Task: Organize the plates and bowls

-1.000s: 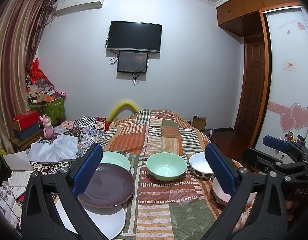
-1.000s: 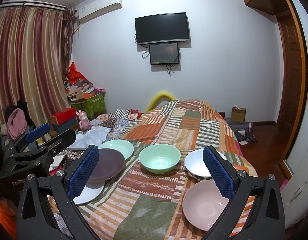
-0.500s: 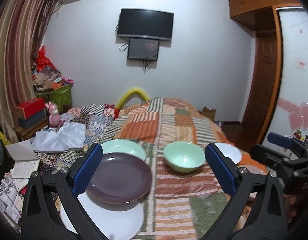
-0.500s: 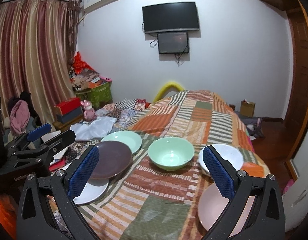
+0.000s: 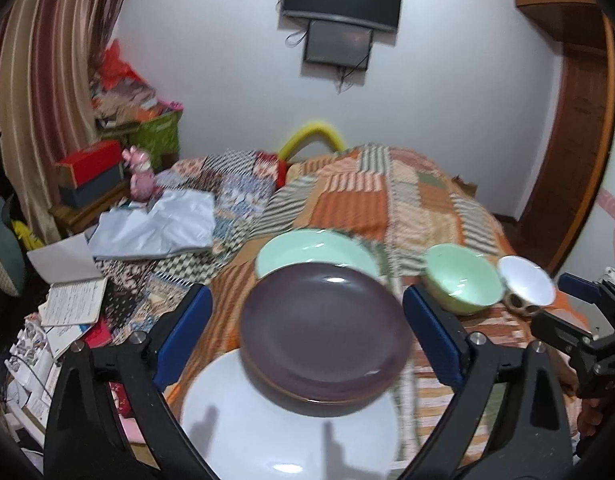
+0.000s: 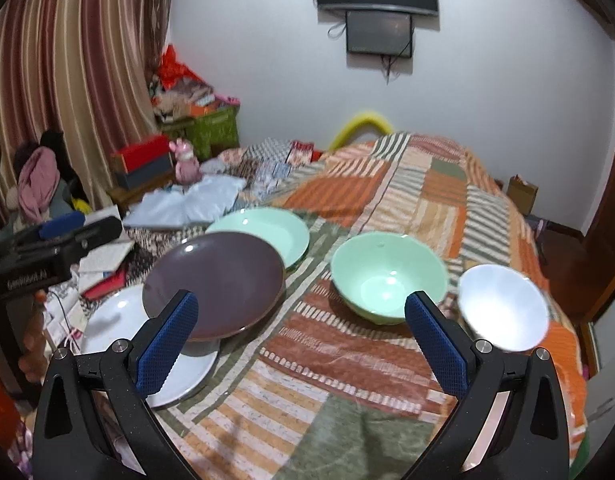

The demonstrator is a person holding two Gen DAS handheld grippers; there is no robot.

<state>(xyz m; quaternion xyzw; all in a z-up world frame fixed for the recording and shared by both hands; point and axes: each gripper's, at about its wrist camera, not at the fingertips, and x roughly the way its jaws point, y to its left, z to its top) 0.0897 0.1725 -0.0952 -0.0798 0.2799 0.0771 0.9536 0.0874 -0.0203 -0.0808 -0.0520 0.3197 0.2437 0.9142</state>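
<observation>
While tilted, purple plate (image 5: 325,334) overlaps white plate (image 5: 267,436) — face up

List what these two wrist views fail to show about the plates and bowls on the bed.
- White plate: its far part is hidden under the purple plate in both views; the near edge is cut off in the left wrist view.
- Green plate: near rim covered by the purple plate.
- White bowl: motion-blurred in the right wrist view, so its pattern is unreadable.
- Green bowl: near rim partly behind the right claw.
</observation>
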